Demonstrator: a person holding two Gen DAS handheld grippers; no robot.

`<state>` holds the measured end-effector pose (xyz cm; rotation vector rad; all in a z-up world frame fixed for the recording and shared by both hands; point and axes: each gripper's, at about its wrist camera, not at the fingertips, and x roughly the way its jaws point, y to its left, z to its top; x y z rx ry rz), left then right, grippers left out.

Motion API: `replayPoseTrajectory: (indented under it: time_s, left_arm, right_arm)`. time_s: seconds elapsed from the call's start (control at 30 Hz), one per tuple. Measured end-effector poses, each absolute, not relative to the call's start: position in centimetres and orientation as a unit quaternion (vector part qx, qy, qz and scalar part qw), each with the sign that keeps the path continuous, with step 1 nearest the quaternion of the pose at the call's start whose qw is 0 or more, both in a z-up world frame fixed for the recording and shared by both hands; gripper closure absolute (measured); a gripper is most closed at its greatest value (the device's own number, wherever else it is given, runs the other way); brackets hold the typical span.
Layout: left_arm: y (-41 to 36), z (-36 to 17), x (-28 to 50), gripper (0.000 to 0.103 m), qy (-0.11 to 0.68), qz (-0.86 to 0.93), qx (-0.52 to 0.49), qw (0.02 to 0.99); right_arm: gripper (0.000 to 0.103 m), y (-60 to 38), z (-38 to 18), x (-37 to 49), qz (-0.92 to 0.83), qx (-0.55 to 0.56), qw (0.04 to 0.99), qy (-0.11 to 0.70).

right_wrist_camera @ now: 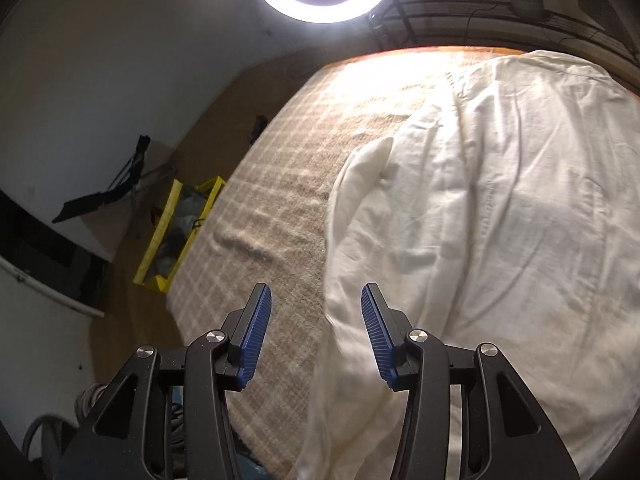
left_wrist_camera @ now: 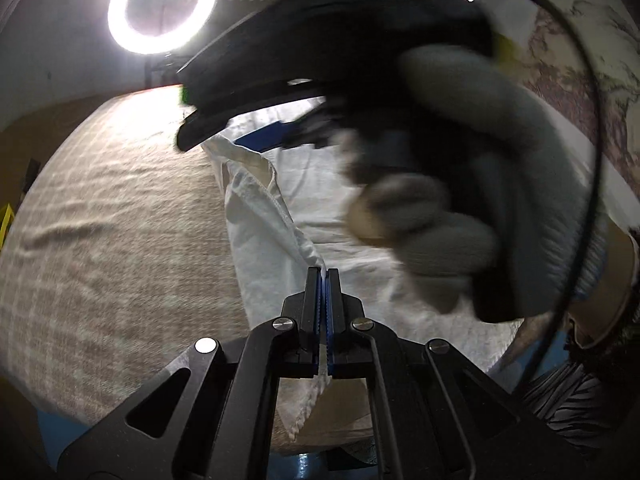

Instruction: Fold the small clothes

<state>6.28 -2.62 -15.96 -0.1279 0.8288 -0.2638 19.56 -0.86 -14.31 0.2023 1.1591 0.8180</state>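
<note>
Left hand-held gripper [left_wrist_camera: 323,276] pinches a hem of the white garment [left_wrist_camera: 264,216] lying ahead on the blanket-covered bench [left_wrist_camera: 112,208]; right hand-held gripper [right_wrist_camera: 316,300] gapes wide above it. Soft, light cloth; best taken by an edge or corner.

My left black two-finger gripper with blue ribbed pads [left_wrist_camera: 324,276] has its jaws pressed together, pinching a fold of the white cotton garment [left_wrist_camera: 272,216] between the pads, fingers pointing forward and slightly down. My right black two-finger gripper with blue ribbed pads [right_wrist_camera: 316,300] has its jaws spread wide, nothing between them, and its fingers angle downward. From the left wrist view, my grey-gloved right hand [left_wrist_camera: 480,200] is wrapped around the black handle of the right gripper, blurred, just ahead and to the right of my left fingertips.
</note>
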Motion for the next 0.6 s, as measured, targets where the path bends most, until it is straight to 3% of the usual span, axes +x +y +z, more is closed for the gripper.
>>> replayPoseTrajectory:
  time_s: [0.07, 0.1, 0.13, 0.23, 0.5, 0.6]
  left_arm:
    - [-3.5, -16.3, 6.4, 0.103, 0.405, -0.134, -0.053, 0.903]
    - [-3.9, -16.5, 6.4, 0.103, 0.407, -0.138, -0.050, 0.901]
    - [-4.3, -16.6, 6.5, 0.103, 0.408, -0.138, -0.046, 0.902]
    - [-4.9, -16.3, 6.7, 0.103, 0.404, -0.144, -0.042, 0.902]
    - [-8.7, -17.3, 6.8, 0.103, 0.417, -0.180, -0.010, 0.891]
    - [-9.9, -18.1, 6.5, 0.103, 0.428, -0.191, 0.002, 0.883]
  right_arm:
    - [0.057, -0.3, -15.0, 19.9, 0.366, 0.075, 0.760, 0.532]
    - [0.069, 0.0, -15.5, 20.1, 0.356, 0.059, 0.764, 0.535]
    - [0.098, 0.1, -16.1, 20.2, 0.350, 0.046, 0.764, 0.540]
    - [0.101, -1.0, -16.7, 20.5, 0.332, 0.048, 0.772, 0.541]
    - [0.102, -14.1, -18.8, 21.6, 0.265, 0.272, 0.758, 0.530]
    - [0.102, -16.3, -20.9, 21.6, 0.230, 0.294, 0.751, 0.545]
